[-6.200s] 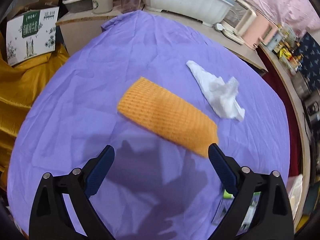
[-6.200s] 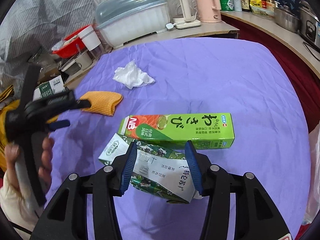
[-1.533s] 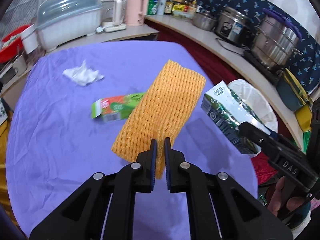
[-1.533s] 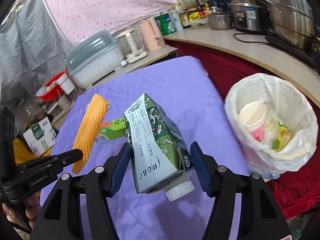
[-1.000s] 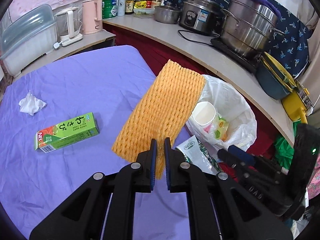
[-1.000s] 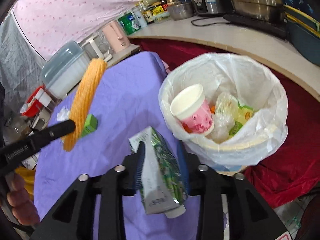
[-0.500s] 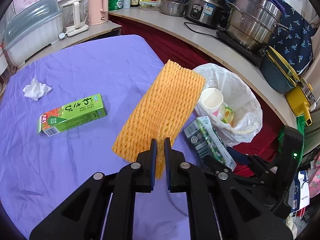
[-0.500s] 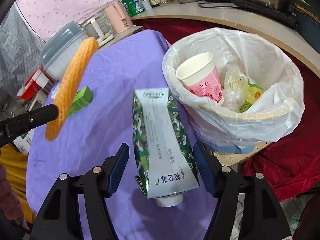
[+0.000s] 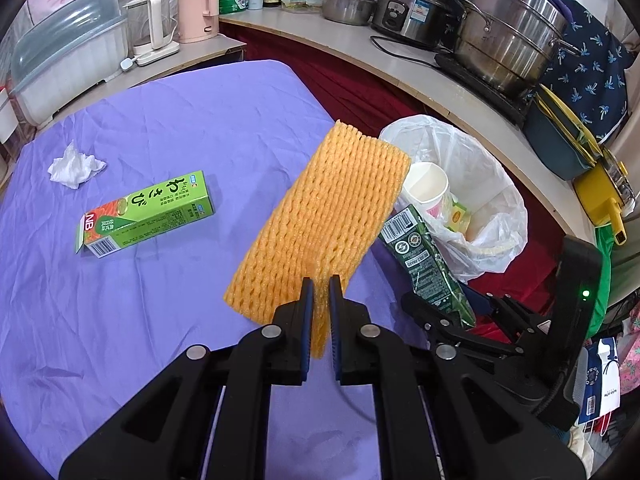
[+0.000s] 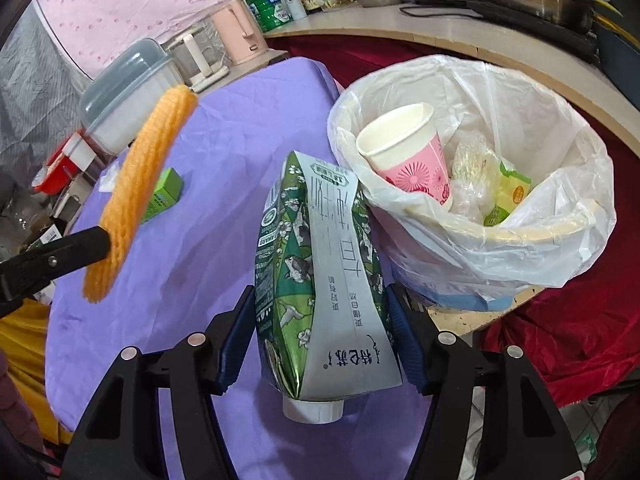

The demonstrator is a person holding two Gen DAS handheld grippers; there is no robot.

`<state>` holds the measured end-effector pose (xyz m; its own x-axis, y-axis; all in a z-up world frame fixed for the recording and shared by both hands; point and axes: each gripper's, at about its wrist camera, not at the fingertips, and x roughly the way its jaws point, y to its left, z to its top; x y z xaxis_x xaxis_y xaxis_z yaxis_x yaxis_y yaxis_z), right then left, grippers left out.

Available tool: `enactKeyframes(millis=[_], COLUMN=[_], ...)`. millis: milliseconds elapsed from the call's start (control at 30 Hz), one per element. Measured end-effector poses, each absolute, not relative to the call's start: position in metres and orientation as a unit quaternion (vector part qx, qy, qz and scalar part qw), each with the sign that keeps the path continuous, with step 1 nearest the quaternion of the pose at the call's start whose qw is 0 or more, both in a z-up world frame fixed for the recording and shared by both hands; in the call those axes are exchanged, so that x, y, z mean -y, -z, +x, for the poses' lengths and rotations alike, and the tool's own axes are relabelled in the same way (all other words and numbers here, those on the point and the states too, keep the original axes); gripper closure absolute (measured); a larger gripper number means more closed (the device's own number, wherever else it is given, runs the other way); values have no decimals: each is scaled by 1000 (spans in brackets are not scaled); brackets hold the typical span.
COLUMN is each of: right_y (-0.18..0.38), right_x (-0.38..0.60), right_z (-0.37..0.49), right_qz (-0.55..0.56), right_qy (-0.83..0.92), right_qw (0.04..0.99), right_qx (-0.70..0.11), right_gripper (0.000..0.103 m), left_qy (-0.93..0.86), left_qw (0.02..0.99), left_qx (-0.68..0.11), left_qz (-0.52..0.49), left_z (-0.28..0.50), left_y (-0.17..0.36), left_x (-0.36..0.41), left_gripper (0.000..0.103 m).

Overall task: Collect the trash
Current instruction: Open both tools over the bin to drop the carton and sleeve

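— Where is the milk carton point(image 10: 320, 280)?
— In the right tool point(image 10: 320, 340). Its jaws just closed a little and squeeze the carton, cap down. The bin point(image 10: 560, 216) is just past it, to the right.
— And the left tool point(image 9: 319, 312)?
— Pinched shut on the orange net point(image 9: 320, 220), farther from the bin.
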<state>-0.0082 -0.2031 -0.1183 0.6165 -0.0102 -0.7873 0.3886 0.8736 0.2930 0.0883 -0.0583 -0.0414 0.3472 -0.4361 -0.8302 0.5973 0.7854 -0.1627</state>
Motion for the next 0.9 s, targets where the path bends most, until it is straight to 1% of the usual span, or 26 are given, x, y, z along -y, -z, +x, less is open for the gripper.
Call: enactKeyframes(millis=[233,367,567,800,900], right_y=[94,69,50,53,57], right_x=[211,229,282,336,352], right_z=[-17,-26,-41,-46,-44], right_qz=[237,243,262,279,294], right_qy=[122,138,194,238,240], right_qw=[884,893,888,870,864], right_qx=[-385,-354,-325,-330,-331], right_gripper=[42,42,42,42,42], left_qy=[327,341,378,417,422], left_qw=[818,817,804,772,765], left_qx=[-465,-455,-444,-465,-471], left_qz=[89,96,114,117,121], left_z=[82,80,77,86,92], left_y=[31,21,9,18,24], left_x=[68,86,138,209,231], left_gripper=[95,95,95,94,92])
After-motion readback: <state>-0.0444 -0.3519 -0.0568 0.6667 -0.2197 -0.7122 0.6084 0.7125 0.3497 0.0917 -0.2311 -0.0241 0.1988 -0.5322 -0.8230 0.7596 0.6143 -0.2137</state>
